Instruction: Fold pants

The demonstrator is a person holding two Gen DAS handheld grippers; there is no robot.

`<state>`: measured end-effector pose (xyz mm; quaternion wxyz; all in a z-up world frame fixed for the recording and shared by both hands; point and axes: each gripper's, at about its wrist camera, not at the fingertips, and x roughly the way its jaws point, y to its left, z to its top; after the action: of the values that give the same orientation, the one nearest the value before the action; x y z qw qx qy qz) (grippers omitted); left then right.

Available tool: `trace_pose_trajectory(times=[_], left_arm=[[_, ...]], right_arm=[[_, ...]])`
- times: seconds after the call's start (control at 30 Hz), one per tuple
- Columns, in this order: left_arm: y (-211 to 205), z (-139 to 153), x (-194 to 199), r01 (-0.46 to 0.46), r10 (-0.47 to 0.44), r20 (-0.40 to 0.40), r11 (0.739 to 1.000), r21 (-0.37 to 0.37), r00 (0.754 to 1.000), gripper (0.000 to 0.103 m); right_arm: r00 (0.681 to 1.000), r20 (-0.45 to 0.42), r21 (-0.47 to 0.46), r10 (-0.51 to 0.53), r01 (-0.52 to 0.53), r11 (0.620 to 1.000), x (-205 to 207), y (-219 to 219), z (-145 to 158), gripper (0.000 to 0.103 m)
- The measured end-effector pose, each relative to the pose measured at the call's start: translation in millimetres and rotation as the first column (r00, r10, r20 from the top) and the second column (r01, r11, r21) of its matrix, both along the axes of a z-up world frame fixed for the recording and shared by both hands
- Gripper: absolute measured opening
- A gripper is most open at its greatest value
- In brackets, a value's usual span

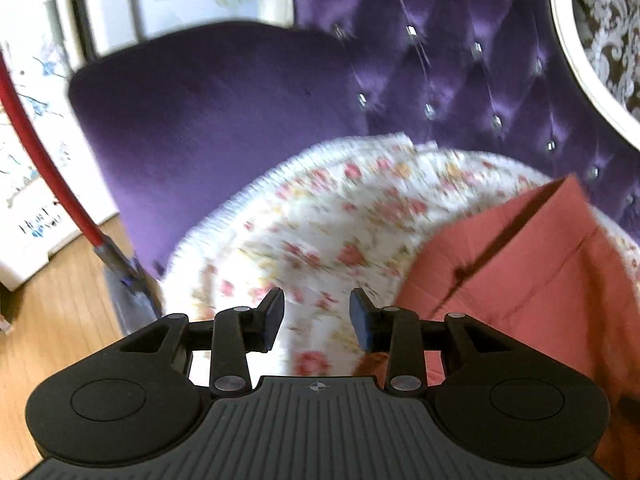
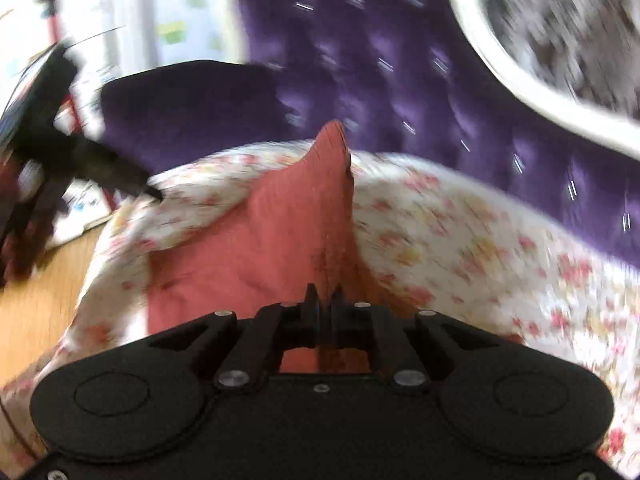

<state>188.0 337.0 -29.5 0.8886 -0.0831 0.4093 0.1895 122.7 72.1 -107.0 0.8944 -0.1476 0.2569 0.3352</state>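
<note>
Salmon-pink pants (image 1: 532, 264) lie on a floral cloth (image 1: 320, 220) that covers a purple sofa seat. My left gripper (image 1: 317, 320) is open and empty, above the floral cloth just left of the pants' edge. In the right wrist view my right gripper (image 2: 325, 308) is shut on a fold of the pants (image 2: 280, 236) and holds it raised, so the fabric peaks up toward the sofa back. The left gripper (image 2: 80, 160) shows blurred at the left of that view.
The tufted purple sofa back (image 1: 460, 60) with white trim rises behind. A purple armrest (image 1: 200, 112) is at the left. A red vacuum pole (image 1: 48, 168) leans over the wooden floor (image 1: 52, 320). A white printed box (image 1: 28, 200) stands beside it.
</note>
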Motion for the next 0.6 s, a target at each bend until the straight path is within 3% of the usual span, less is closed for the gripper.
trace_pose_trajectory(times=[0.1,0.2,0.3,0.4,0.47,0.6], left_arm=[[0.2,10.6,-9.7,0.002,-0.002,0.02,1.0,0.02,1.0,0.036],[-10.8,14.1,-13.9,0.027,-0.028,0.027,0.998,0.052,0.999,0.036],[-25.4,11.3,-14.7,0.07,-0.071,0.025,0.997,0.032,0.997,0.036],[-45.7,2.2,-12.8,0.124,-0.124,0.01,0.992,0.018,0.992,0.036],[-63.8,-6.5,-13.1,0.182,-0.182,-0.003,0.983,0.016,0.983,0.036],[-94.5,-28.2,-17.8,0.299,-0.298,-0.044,0.954,0.0,0.953,0.036]], right_arm=[[0.996,0.022,-0.079,0.083,-0.081,0.994,-32.7,29.0,-20.9,0.013],[0.99,-0.009,-0.171,0.137,-0.137,0.976,-52.2,54.1,-54.7,0.014],[0.988,0.055,-0.215,0.144,-0.129,0.968,-66.0,61.5,-69.3,0.02],[0.988,0.016,-0.14,0.156,-0.152,0.978,-69.0,46.3,-52.8,0.028],[0.99,-0.006,-0.04,0.144,-0.144,0.989,-73.6,23.1,-36.6,0.043],[0.999,-0.042,0.093,0.032,-0.028,0.995,-70.3,-23.5,-17.9,0.048]])
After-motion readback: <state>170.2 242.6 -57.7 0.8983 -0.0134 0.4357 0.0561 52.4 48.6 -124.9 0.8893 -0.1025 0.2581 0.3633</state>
